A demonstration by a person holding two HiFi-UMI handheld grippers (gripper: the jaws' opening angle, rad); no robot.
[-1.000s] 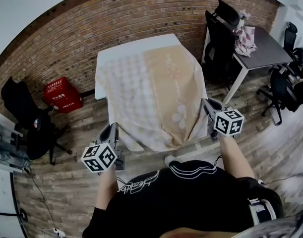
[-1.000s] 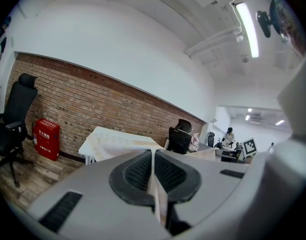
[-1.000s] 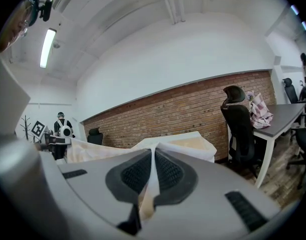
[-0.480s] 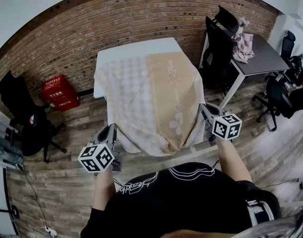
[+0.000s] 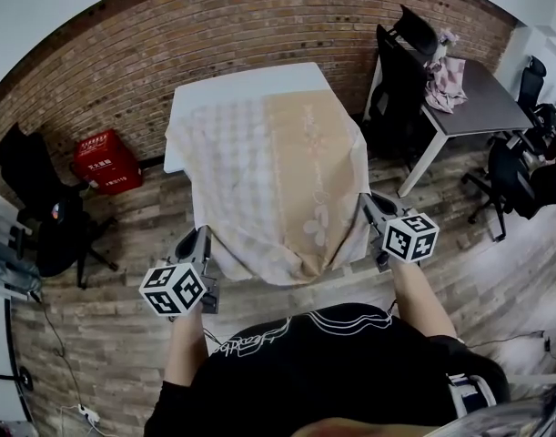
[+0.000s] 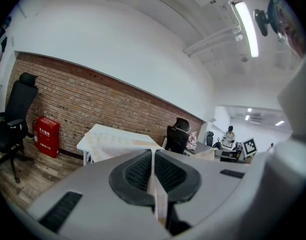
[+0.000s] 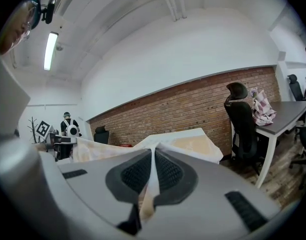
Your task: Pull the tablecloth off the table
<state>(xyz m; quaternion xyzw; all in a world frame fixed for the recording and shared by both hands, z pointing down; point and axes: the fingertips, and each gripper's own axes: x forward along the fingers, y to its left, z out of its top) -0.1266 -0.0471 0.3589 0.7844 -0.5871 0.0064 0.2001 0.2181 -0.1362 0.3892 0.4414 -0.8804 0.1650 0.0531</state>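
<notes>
Left gripper: jaws pinched shut on the cloth's near left corner.
Tablecloth: beige, patterned. It lies mostly on the white table, its near edge drawn off the front (far strip of tabletop bare).
Right gripper: clamped on the near right corner.
Risk: an uneven pull could slip the thin fabric from a pinch or snag it on a table corner.

The tablecloth is hiding all but the far strip of the tabletop. In the head view my left gripper and right gripper are covering its pinched corners.
</notes>
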